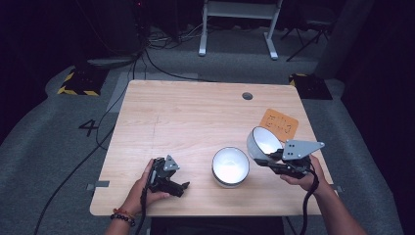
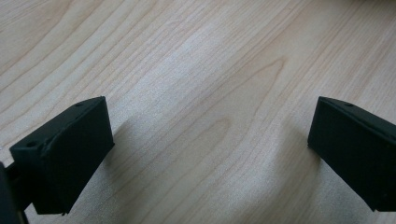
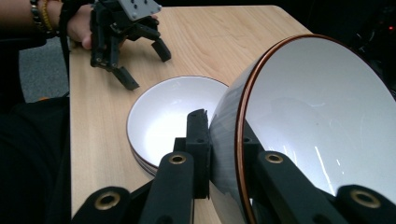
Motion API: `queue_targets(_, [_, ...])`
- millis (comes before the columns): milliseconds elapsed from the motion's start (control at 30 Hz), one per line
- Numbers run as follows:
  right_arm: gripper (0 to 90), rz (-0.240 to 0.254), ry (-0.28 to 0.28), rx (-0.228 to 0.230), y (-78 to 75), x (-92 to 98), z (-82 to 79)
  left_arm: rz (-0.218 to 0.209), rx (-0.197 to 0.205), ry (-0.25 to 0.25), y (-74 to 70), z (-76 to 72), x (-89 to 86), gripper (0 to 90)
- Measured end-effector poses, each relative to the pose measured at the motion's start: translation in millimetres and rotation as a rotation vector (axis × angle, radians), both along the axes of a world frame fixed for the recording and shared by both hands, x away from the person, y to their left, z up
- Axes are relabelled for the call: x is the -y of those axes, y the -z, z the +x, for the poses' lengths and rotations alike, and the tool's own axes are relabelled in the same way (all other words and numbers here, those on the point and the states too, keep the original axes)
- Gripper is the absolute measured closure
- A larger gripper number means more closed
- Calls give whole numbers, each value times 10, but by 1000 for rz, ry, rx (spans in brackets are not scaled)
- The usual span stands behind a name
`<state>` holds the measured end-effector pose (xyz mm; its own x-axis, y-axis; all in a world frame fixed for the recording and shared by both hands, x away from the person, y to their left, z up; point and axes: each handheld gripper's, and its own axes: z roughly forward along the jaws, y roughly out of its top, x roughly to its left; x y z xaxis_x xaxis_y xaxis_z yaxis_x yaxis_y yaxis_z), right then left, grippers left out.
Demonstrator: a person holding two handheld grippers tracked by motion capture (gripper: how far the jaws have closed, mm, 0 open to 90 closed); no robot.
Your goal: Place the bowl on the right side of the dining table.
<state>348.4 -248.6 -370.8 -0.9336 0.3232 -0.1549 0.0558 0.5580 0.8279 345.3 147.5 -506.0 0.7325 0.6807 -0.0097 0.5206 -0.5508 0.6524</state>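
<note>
bowl [image 1: 263, 142] tilted, rim clamped in right gripper [image 1: 274, 157] fingers; left gripper [image 1: 177, 182] fingers wide, nothing between.

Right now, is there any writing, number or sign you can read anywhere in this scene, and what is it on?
"4": a dark numeral on the grey floor left of the table.
Orange card at the table's far right, beyond the tilted bowl: dark characters, too blurred to read.
Yellow-and-black hazard stripes: a warning marking on the floor, no words.
The two bowls and both grippers show no lettering.
</note>
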Motion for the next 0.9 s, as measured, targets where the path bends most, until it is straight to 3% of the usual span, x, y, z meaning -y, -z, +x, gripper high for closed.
queue_targets(400, [817, 6, 69, 12, 1, 174, 93, 0, 0, 0, 0, 0, 0, 1])
queue_targets(900, [817, 1, 182, -5, 70, 400, 270, -2, -2, 1, 1, 0, 1, 2])
